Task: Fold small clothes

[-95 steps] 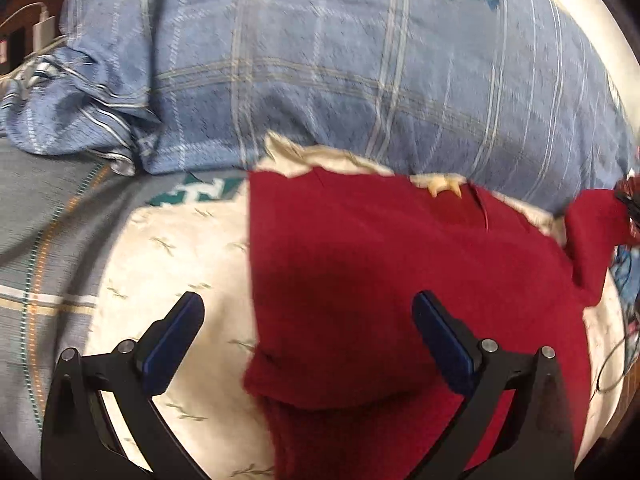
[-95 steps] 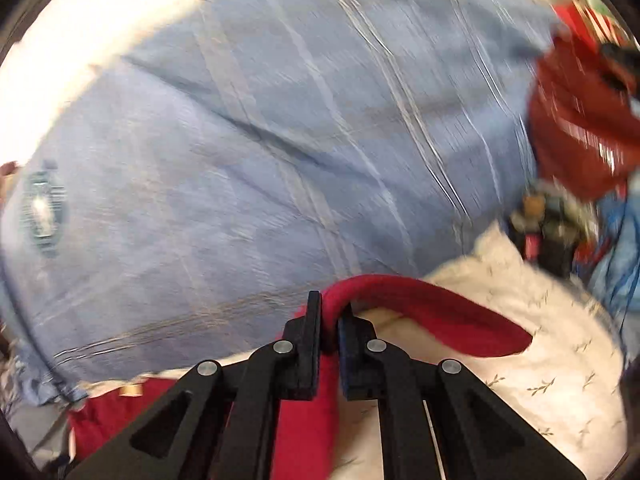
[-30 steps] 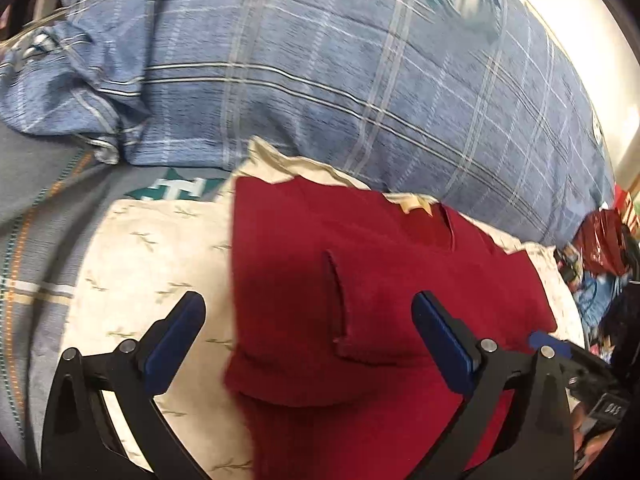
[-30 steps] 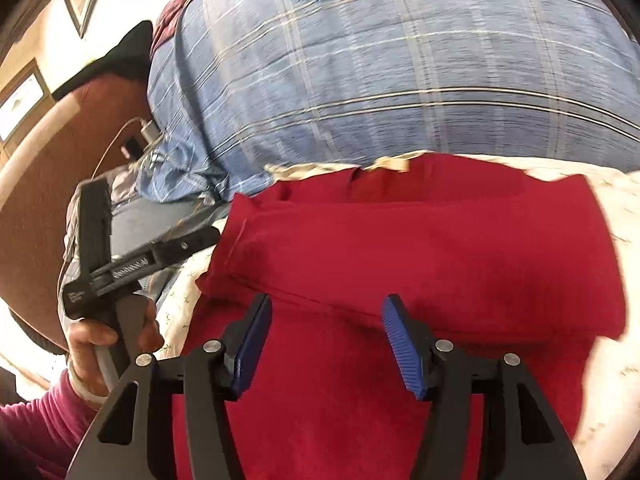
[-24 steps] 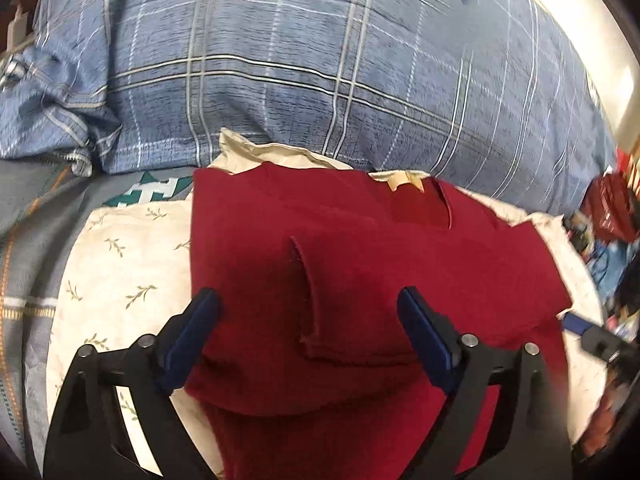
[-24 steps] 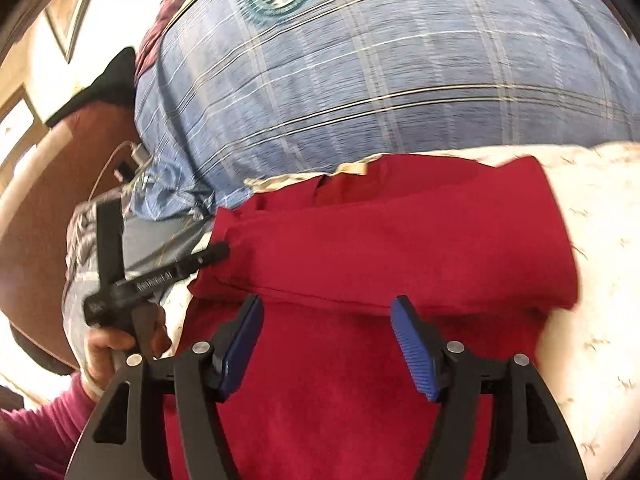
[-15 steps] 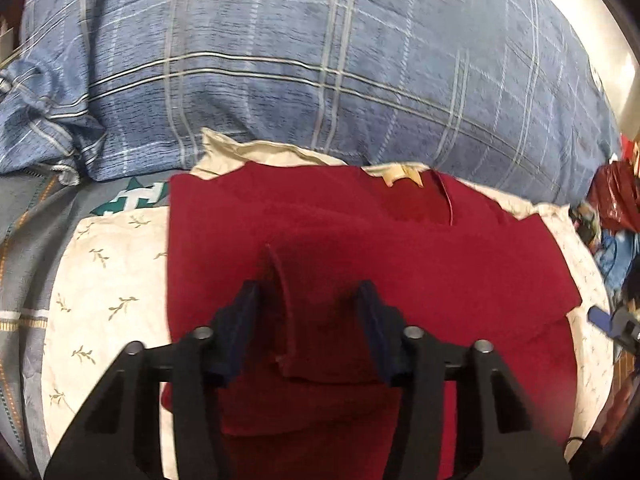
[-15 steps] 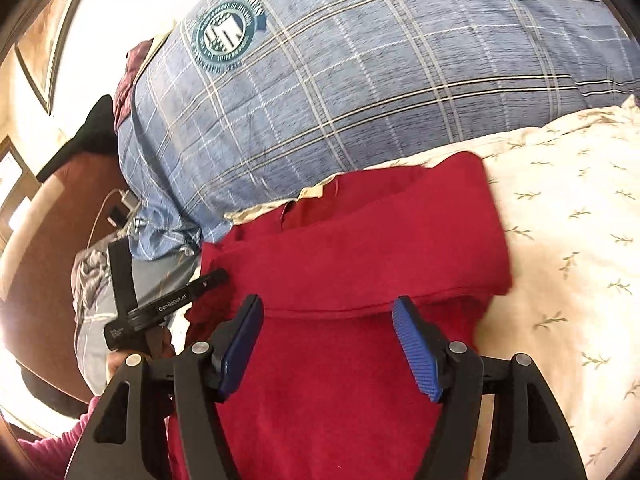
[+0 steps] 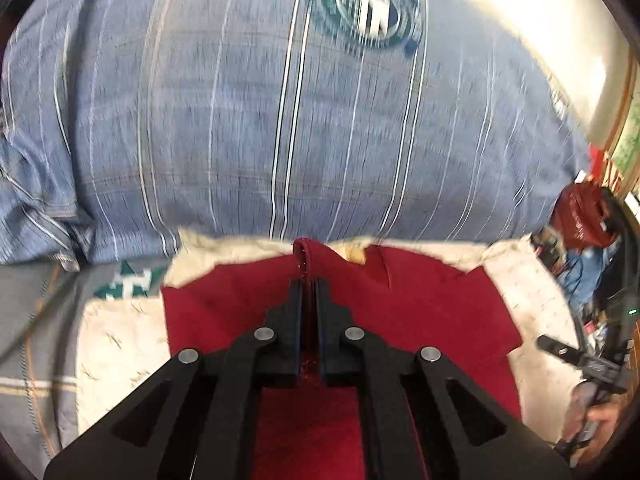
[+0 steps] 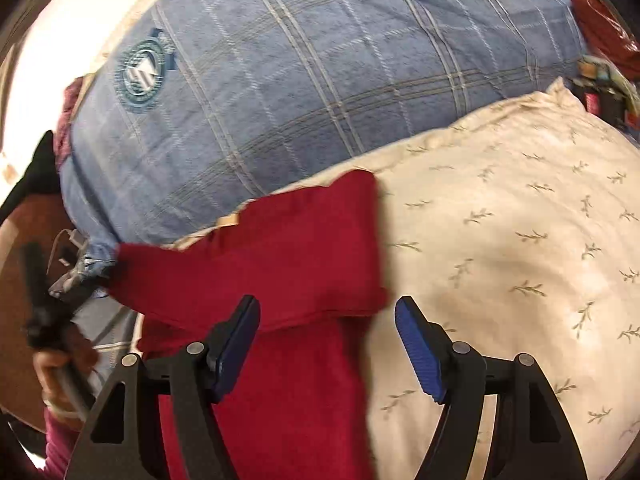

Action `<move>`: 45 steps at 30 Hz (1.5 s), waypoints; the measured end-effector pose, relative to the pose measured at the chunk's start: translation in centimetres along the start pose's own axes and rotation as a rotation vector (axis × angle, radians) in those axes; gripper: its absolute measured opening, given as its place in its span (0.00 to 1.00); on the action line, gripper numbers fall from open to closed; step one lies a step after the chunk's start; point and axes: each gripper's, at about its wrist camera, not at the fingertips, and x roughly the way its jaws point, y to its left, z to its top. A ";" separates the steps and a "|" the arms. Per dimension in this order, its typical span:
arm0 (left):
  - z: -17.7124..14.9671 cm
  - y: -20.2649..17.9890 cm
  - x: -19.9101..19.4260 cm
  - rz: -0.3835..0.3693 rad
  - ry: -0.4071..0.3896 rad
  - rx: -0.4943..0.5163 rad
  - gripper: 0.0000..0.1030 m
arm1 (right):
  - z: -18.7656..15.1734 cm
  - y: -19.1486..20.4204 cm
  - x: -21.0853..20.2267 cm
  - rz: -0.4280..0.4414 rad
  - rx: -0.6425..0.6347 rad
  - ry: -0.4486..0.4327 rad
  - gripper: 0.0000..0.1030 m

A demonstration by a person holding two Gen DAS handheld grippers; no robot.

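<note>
- The left gripper (image 9: pixel 308 280) is pinching a raised fold of the red garment (image 9: pixel 420 312), its jaws having just been closing on the cloth.
- The garment is lying on a cream leaf-print pillow (image 10: pixel 520 220), in front of a blue plaid pillow (image 10: pixel 320 60).
- The right gripper (image 10: pixel 326 320) is hovering released over the garment's right edge, its jaws having just been opening, gripping nothing.

L fingers (image 9: pixel 308 292) clamped, R fingers (image 10: pixel 416 344) apart

Bright warm light, glare top corners; motion blur both views; strong fisheye bending, dark rims.
</note>
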 end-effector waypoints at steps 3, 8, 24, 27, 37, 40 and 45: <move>-1.3 0.6 -0.1 0.021 0.011 0.010 0.03 | 0.5 -0.6 0.9 0.002 0.020 0.020 0.71; -4.9 3.9 3.1 0.114 0.112 -0.046 0.03 | 2.7 -0.1 4.4 -0.013 0.010 0.091 0.78; -7.9 3.8 5.9 0.159 0.151 -0.023 0.19 | 2.8 0.6 8.3 -0.236 -0.227 0.117 0.09; -7.8 4.0 5.0 0.169 0.154 -0.030 0.48 | 3.6 0.3 6.2 -0.217 -0.144 0.064 0.23; -8.7 3.8 4.2 0.248 0.133 -0.009 0.56 | 0.5 5.5 6.3 -0.179 -0.356 0.111 0.32; -9.2 3.7 4.3 0.269 0.134 0.008 0.61 | -0.5 4.2 7.9 -0.223 -0.352 0.154 0.30; -8.7 4.1 3.7 0.278 0.109 -0.001 0.62 | -0.4 6.0 6.4 -0.253 -0.397 0.133 0.34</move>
